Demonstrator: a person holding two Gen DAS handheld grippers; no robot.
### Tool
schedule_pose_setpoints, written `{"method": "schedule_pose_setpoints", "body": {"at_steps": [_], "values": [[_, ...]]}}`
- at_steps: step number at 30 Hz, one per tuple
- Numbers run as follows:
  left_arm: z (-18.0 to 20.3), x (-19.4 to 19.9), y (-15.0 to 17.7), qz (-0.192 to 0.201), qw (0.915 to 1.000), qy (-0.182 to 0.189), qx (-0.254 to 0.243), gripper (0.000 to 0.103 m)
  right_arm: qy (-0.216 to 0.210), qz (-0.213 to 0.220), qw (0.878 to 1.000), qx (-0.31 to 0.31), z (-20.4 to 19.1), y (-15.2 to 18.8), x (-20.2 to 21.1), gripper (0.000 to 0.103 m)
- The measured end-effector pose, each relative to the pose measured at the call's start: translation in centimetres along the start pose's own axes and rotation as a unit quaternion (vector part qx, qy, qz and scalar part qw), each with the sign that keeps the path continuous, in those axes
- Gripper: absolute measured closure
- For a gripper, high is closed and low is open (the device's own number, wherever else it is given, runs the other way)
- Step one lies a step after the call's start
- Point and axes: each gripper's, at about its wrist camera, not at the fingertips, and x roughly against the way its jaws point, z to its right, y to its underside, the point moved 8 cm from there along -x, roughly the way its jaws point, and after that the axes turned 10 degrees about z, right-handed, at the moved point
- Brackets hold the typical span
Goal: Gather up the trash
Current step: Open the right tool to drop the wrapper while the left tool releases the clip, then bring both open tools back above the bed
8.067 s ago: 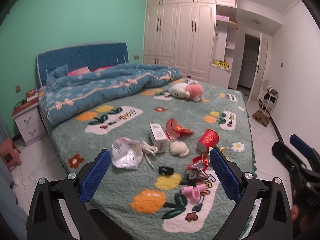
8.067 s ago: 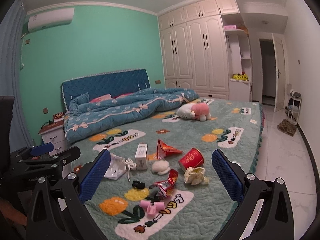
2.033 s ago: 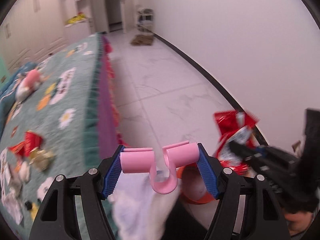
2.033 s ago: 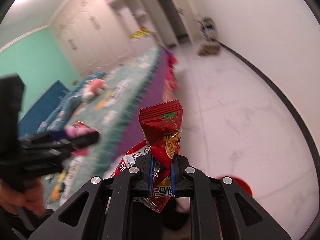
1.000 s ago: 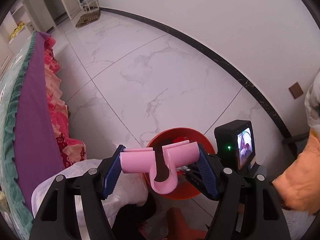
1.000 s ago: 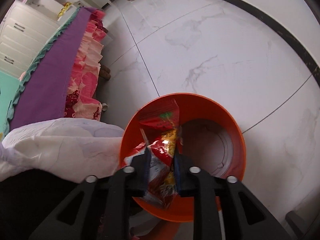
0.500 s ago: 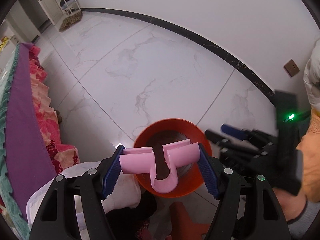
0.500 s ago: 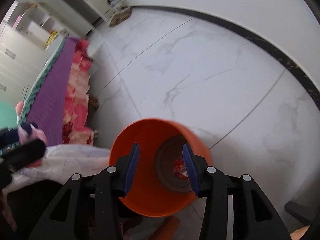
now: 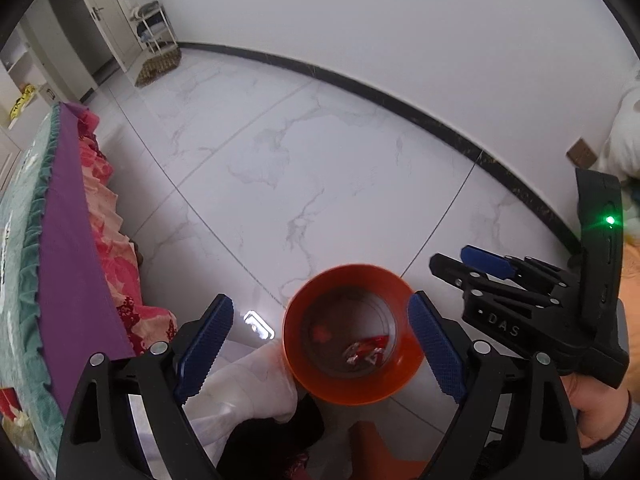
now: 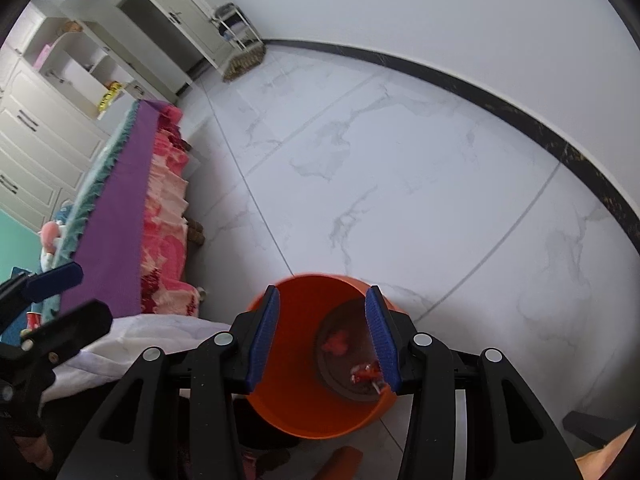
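A white marble-tiled floor (image 9: 320, 168) meets a white wall with a black skirting strip (image 9: 440, 126). At the left runs a bed's purple side panel (image 9: 68, 264) with a pink floral frill (image 9: 116, 248). A small white wire rack (image 10: 236, 26) stands beside an open doorway (image 10: 160, 28).

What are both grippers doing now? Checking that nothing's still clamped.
Left gripper: open, empty, above the orange bin.
Right gripper: open, empty, over the same bin.

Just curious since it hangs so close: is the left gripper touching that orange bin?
Apart. In the left wrist view the open left gripper hangs above the orange bin, its fingers spread wider than the rim with floor showing between.
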Motion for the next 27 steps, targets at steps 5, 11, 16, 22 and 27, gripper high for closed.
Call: {"method": "schedule_pose_setpoints", "body": {"at_steps": [5,11,16,22,27], "values": [[-2.4,5.0,-0.6,0.043,0.9982,-0.005,0.041,0.015,-0.034,0.029,0.998,0.050,-5.3,-1.9,1.3,0.056],[-9.1,12.2,1.1,0.091,0.9866,-0.062,0.120,0.015,-0.095,0.044,0.985,0.137,-14.7,-1.3,1.3,0.043],[-15.7,18.3,4.9,0.115,0.9627,-0.138,0.202,0.015,-0.160,0.053,0.966,0.195,-22.7,-0.1,2.6,0.043],[-21.8,24.6,11.2,0.127,0.9178,-0.220,0.305,0.015,-0.205,0.086,0.944,0.244,-30.1,0.4,2.8,0.024],[-24.5,28.9,16.2,0.127,0.8874,-0.268,0.353,0.015,-0.215,0.094,0.925,0.299,-34.8,1.4,1.2,0.022]]}}
